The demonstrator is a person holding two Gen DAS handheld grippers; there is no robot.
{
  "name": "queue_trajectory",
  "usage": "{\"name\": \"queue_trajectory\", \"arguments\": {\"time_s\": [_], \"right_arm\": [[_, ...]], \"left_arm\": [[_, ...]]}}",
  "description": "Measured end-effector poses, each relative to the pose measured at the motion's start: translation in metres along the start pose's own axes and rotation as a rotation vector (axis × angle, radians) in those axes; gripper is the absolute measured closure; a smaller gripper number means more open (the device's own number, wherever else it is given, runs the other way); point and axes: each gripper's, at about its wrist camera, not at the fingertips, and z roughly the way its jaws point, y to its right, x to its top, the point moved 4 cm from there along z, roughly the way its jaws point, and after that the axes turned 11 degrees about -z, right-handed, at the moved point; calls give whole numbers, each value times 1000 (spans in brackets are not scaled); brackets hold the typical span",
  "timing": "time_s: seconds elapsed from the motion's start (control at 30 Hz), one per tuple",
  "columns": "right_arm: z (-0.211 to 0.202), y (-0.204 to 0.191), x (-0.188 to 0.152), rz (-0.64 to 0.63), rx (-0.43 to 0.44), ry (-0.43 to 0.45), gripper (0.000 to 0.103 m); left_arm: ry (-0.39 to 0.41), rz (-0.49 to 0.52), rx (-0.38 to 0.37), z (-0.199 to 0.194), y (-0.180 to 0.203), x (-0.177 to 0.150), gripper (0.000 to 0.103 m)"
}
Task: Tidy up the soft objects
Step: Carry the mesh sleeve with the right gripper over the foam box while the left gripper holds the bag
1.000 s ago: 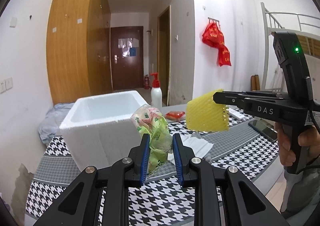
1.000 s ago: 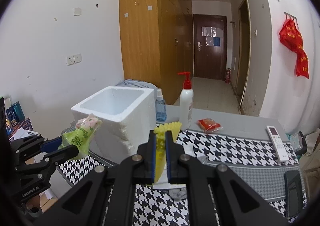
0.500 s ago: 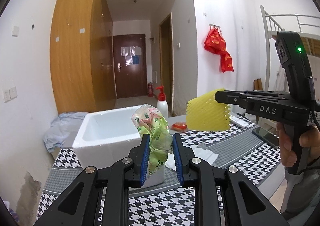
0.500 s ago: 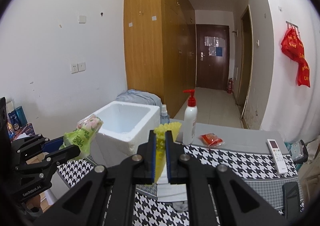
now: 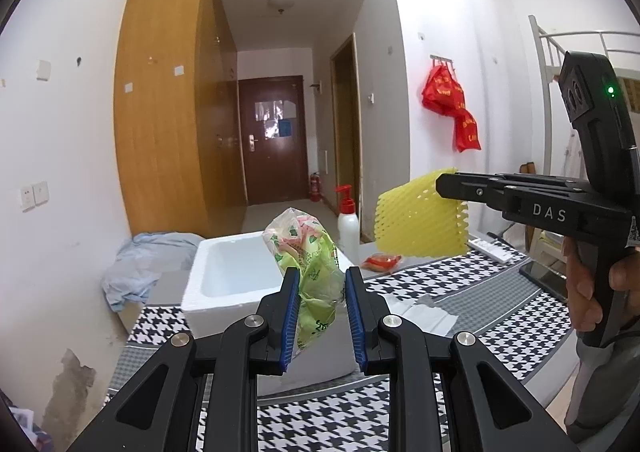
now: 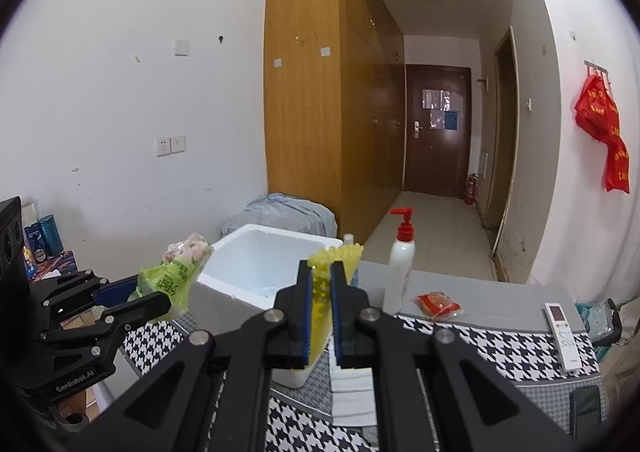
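My left gripper (image 5: 322, 284) is shut on a crumpled green and pink plastic bag (image 5: 310, 252), held in the air in front of an open white foam box (image 5: 228, 276). The same bag (image 6: 178, 276) shows at the left of the right wrist view, held by the left gripper (image 6: 150, 298). My right gripper (image 6: 321, 284) is shut on a yellow foam net sleeve (image 6: 320, 294), also above the table, with the foam box (image 6: 260, 264) just behind it. In the left wrist view the yellow sleeve (image 5: 416, 221) hangs from the right gripper (image 5: 444, 185) at the right, held by a hand (image 5: 588, 284).
A houndstooth cloth (image 5: 460, 284) covers the table. On it lie white folded paper (image 6: 354, 388), a red packet (image 6: 438, 304), a white pump bottle (image 6: 400, 264), a remote (image 6: 562, 328) and a phone (image 6: 584, 408). Blue-grey bedding (image 5: 140, 264) sits behind the box.
Both grippers have risen with their loads, so the foam box and table now sit lower in each view. The grips are unchanged.
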Motion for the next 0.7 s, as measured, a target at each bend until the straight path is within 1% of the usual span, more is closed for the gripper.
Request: {"name": "queue_trajectory", "arguments": {"time_s": [0.23, 0.53, 0.7], "right_arm": [[7, -15, 9, -11, 38, 24, 92], [12, -29, 19, -33, 67, 40, 92], [23, -37, 23, -49, 84, 30, 92]], "left_arm": [[-2, -5, 39, -3, -12, -3, 78], [11, -24, 69, -11, -26, -2, 78], [20, -33, 84, -14, -31, -2, 78]]}}
